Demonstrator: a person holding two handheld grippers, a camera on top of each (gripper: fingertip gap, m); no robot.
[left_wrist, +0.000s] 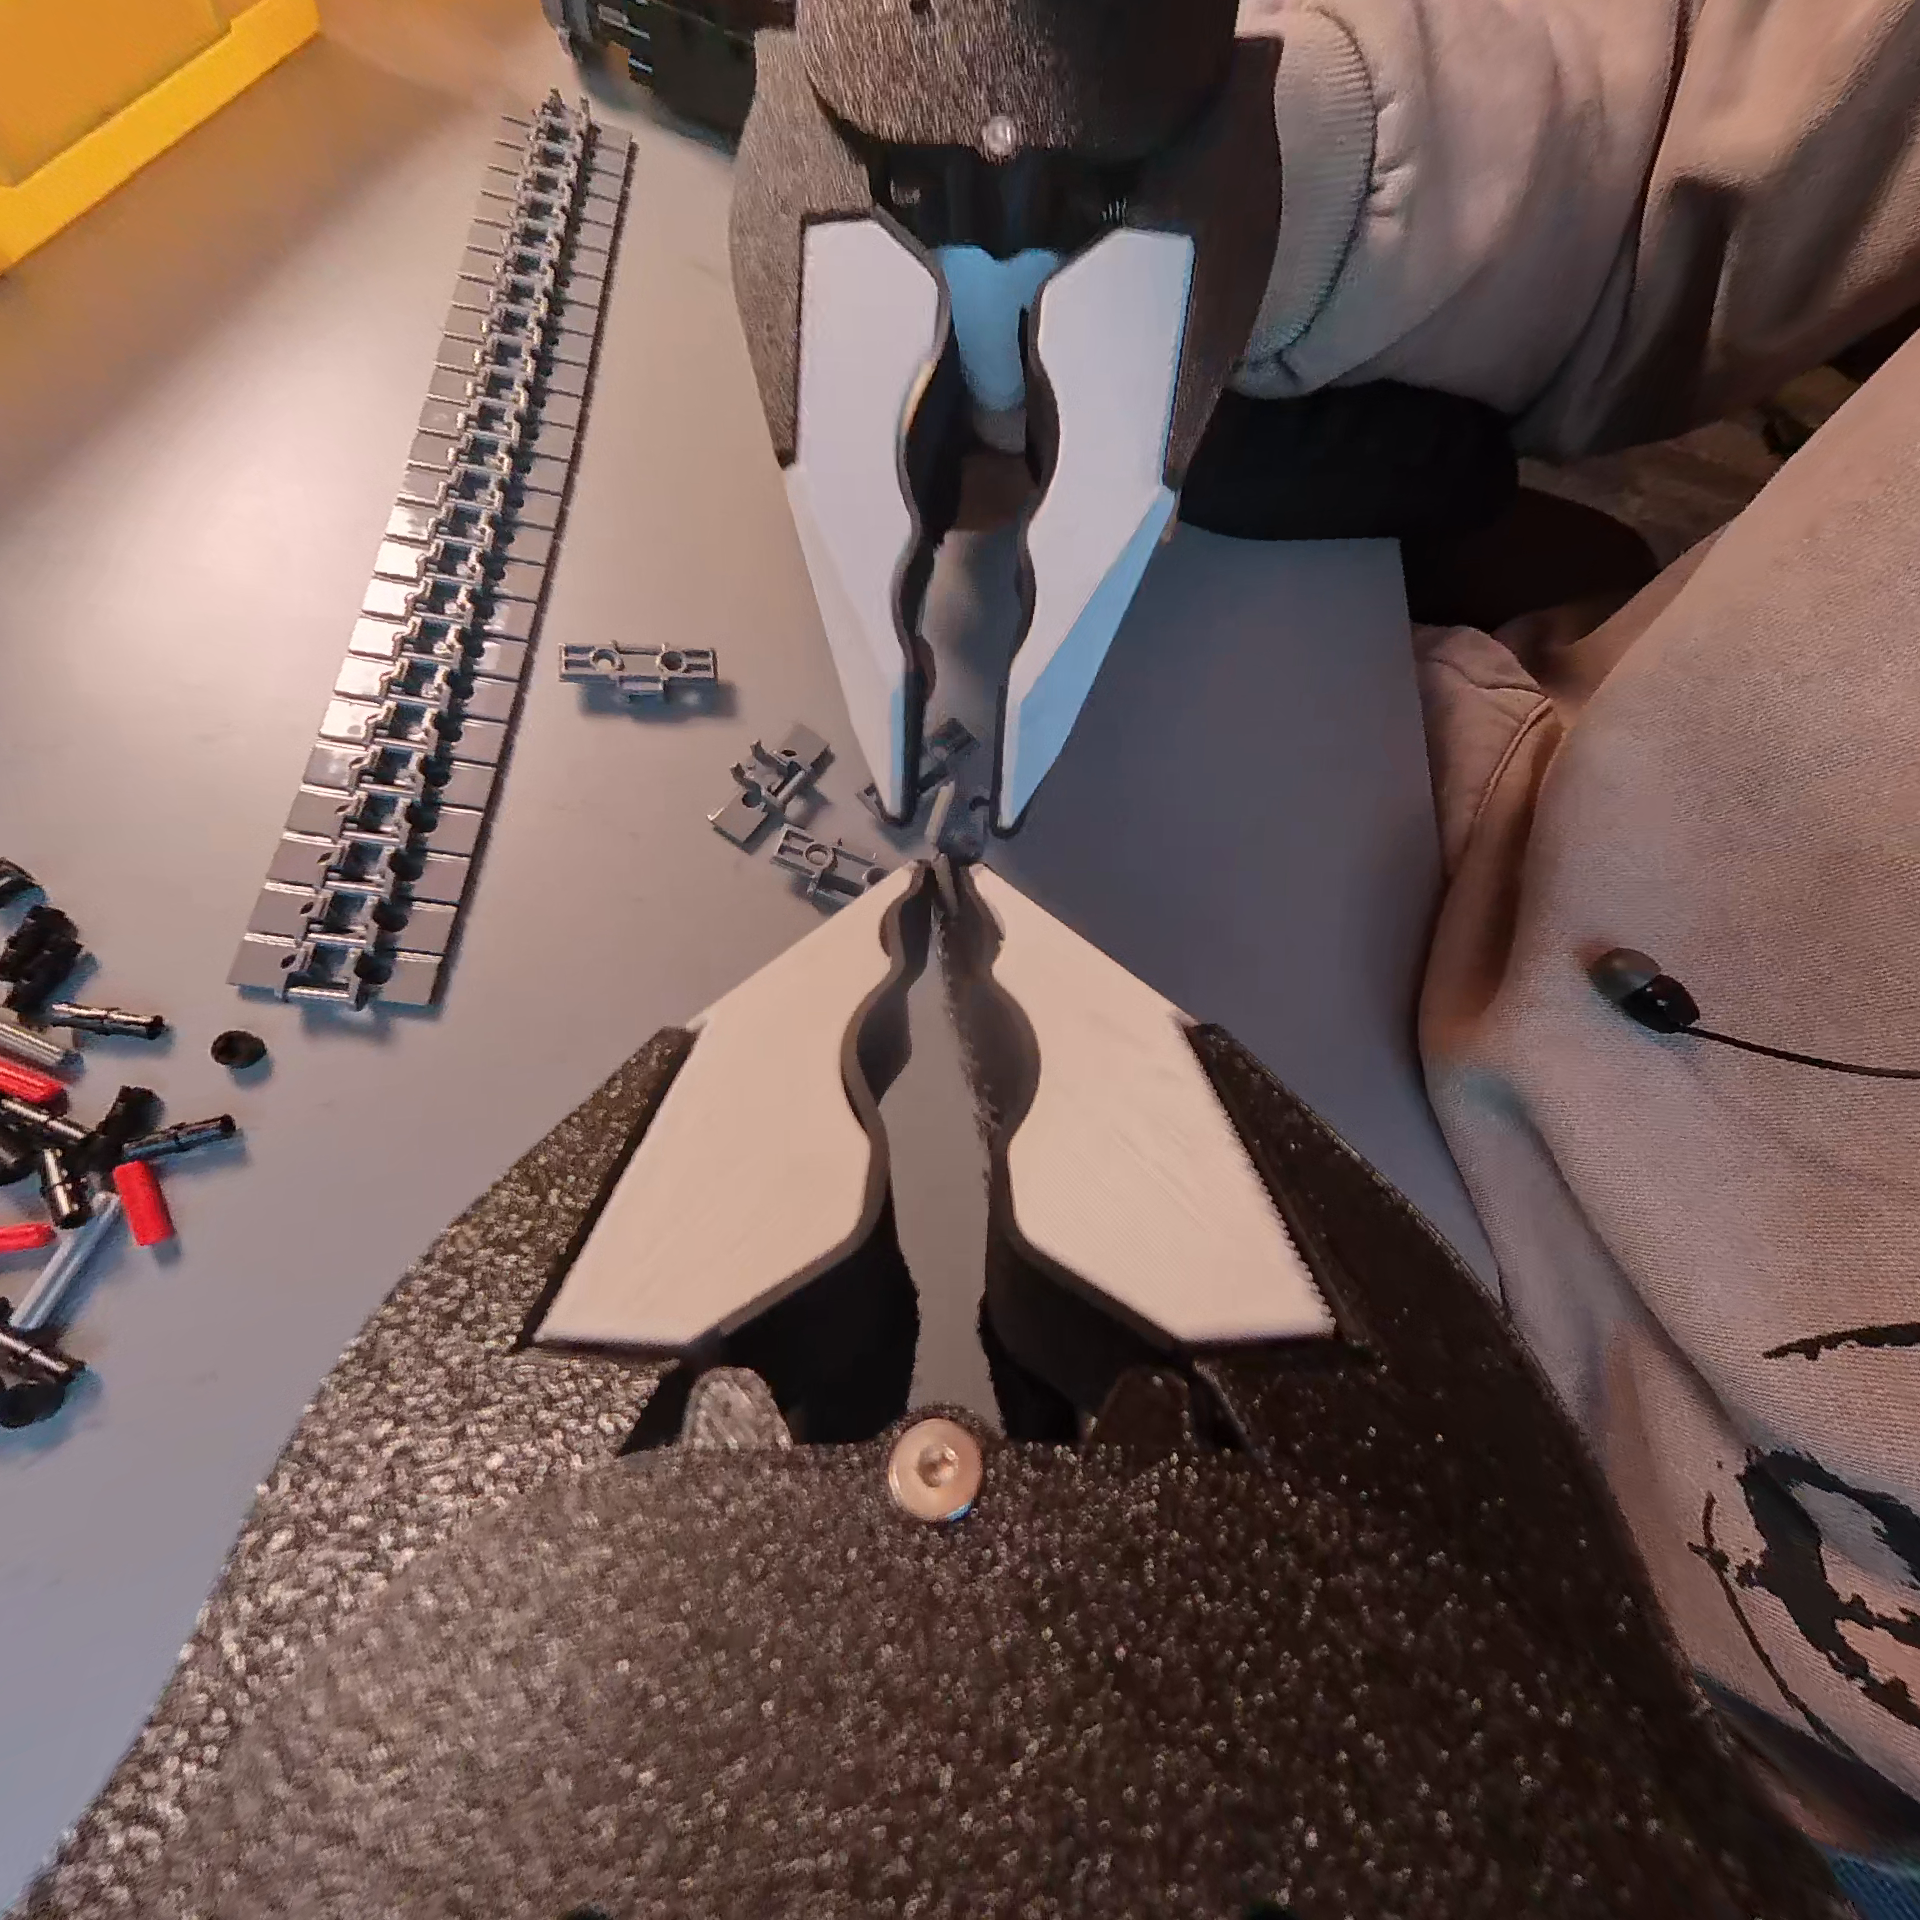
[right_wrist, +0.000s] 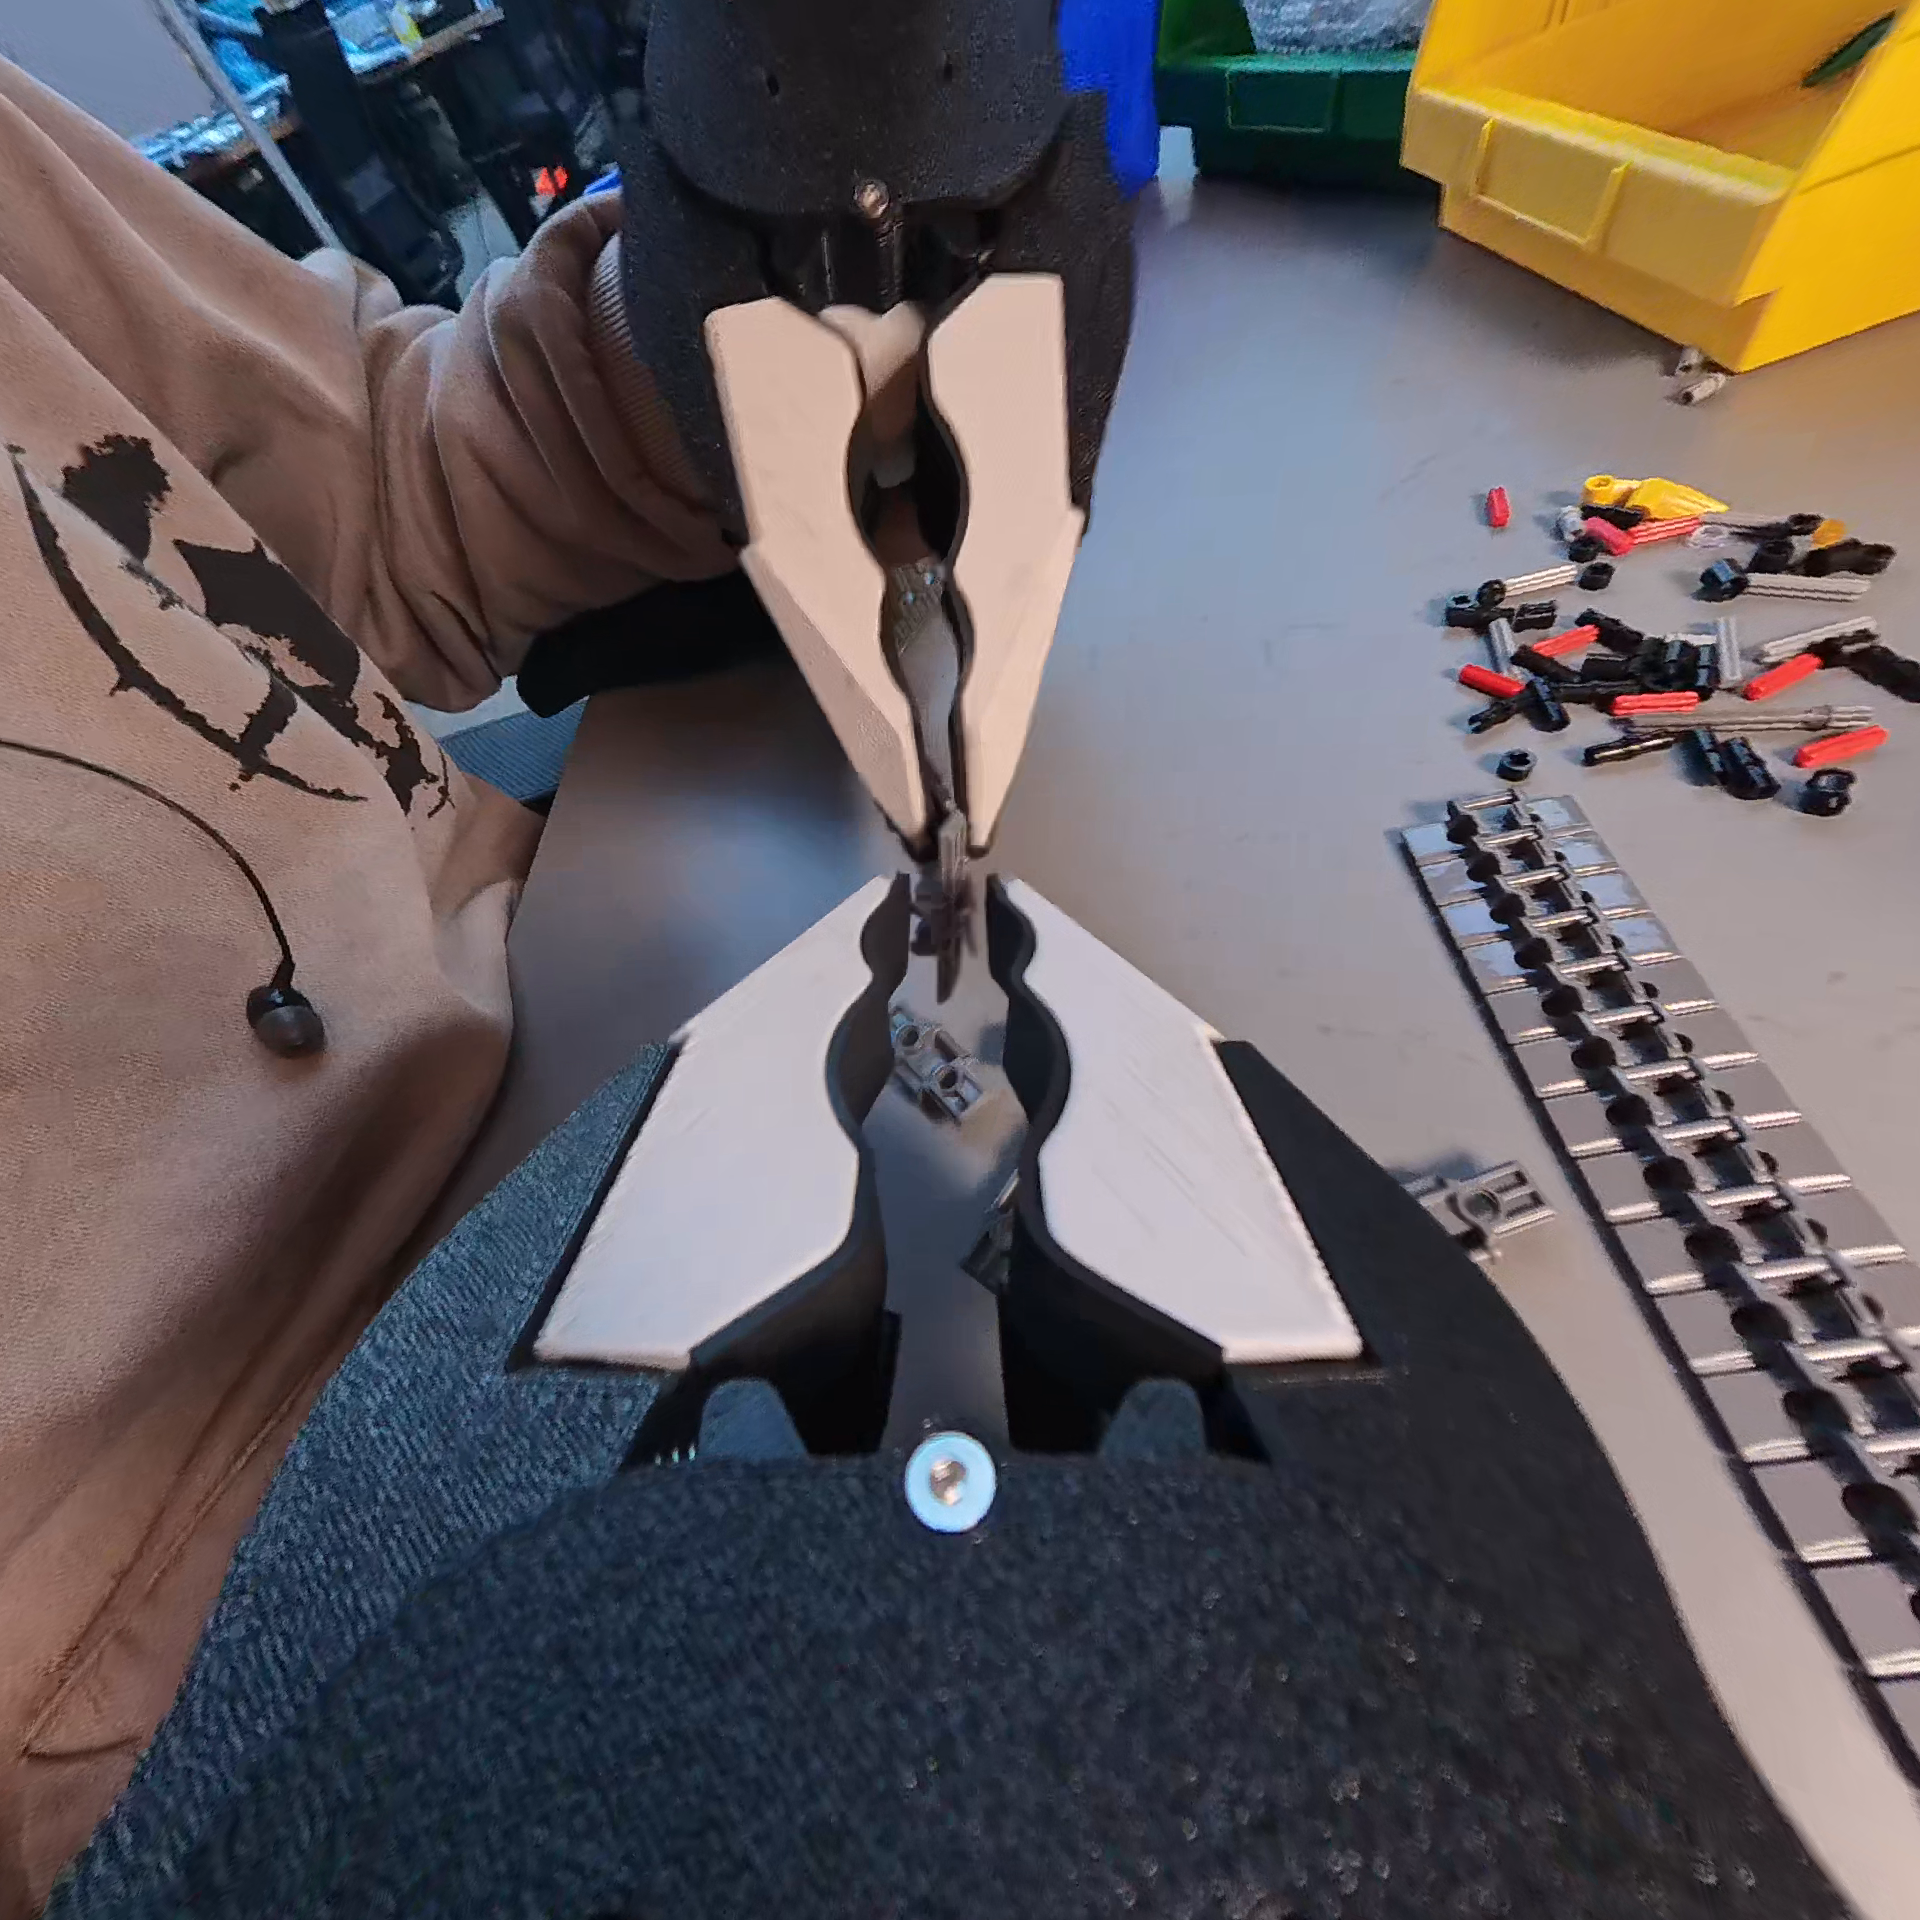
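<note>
From the left wrist view, the left gripper is pinched nearly closed on a small grey link, tip to tip with the right gripper, seemingly so each steadies one end. A long track lies far left, loose links between. From the right wrist view, the right gripper straddles the link, jaws slightly apart; whether it grips is unclear. Pins and a bin sit far right.

A grey table is carrying everything. A long strip of linked grey track pieces is lying to the left of the left gripper, a few loose grey links just beside its tips. Scattered black, red and grey pins and a yellow bin are sitting farther off.
</note>
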